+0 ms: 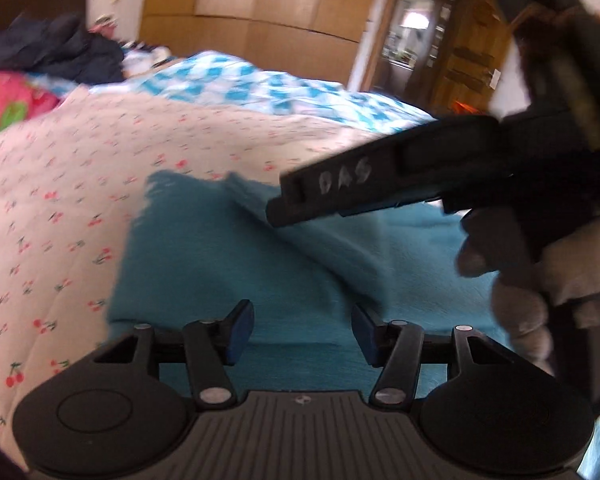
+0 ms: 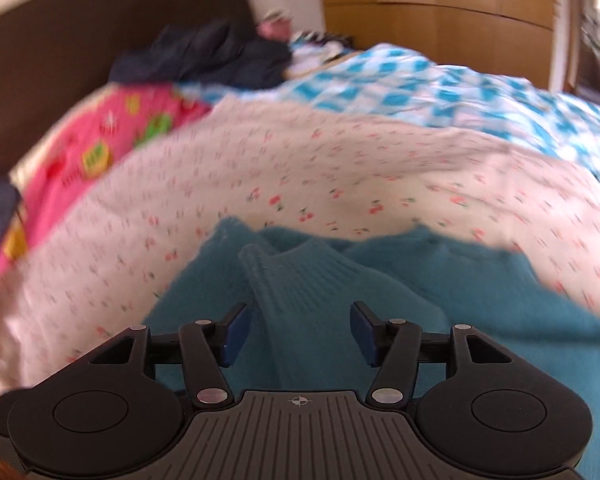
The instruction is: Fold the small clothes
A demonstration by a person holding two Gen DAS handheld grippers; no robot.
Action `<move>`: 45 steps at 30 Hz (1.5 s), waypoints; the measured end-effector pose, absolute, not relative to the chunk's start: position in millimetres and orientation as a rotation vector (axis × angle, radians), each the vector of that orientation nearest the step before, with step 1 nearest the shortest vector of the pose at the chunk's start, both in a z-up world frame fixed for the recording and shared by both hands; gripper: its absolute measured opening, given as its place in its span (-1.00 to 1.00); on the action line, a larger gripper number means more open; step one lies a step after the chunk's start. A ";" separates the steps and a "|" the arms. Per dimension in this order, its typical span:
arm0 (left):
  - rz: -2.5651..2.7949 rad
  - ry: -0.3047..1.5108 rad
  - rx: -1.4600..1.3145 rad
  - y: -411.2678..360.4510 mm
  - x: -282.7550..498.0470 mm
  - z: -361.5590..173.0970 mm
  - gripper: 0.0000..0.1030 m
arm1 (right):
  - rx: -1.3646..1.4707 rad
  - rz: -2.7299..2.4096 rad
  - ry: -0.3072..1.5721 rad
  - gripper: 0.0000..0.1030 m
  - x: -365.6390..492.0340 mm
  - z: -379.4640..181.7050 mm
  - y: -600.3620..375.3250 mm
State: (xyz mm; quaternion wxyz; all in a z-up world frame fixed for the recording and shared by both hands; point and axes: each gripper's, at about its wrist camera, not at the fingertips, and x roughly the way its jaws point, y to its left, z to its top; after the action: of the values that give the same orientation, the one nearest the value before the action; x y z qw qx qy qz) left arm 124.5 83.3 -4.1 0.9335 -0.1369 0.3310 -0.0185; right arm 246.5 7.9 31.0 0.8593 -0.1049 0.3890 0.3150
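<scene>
Two grippers are seen above a teal sweater [image 2: 480, 300] that is spread on a bed, over a cherry-print quilt [image 2: 300, 168]. In the right wrist view the sweater's far edge is met by bare quilt, which is left uncovered up to a blue checked blanket [image 2: 440, 88] at the bed's far right side. A pink blanket [image 2: 112, 140] is laid along the far left side, and a heap of dark clothes [image 2: 204, 56] is piled toward the far corner, against a brown headboard [image 2: 80, 32]. A wooden wardrobe [image 2: 440, 0] is seen beyond the bed. A ribbed sleeve [image 2: 300, 280] is folded across the sweater's body, and a raised crease is formed beside it.

The left gripper [image 1: 302, 330] is held low over the sweater's near part, with its jaws set wide apart and nothing between the blue pads [image 1: 240, 332]; only teal cloth is seen below the gap. The right gripper [image 2: 298, 330] is likewise held wide open, directly above the folded sleeve, and nothing is gripped. Whether its pads touch the cloth cannot be told. In the left wrist view the right gripper is seen from the side, reaching in from the right edge with its fingers pointed down toward the sleeve fold, and it is grasped by a hand [image 1: 540, 276] in a grey glove. Motion blur is spread across both views.
</scene>
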 end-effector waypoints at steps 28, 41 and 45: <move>0.001 0.601 -0.328 89.0 121.5 -6.1 0.40 | 0.555 0.205 0.766 -0.54 225.7 -5.9 -198.0; 0.138 0.537 -0.367 107.1 117.3 -1.8 0.44 | 0.347 0.088 0.745 -0.50 214.3 -0.5 -187.3; 0.173 0.610 -0.341 108.0 127.9 -10.9 0.44 | 0.393 0.083 0.760 -0.45 211.0 -1.7 -193.3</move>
State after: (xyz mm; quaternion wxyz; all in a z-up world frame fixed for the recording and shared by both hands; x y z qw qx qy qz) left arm 127.9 108.0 -10.9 0.9360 -0.1666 0.2984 0.0848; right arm 211.0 -193.3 -1.7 0.9092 0.1903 0.3682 0.0401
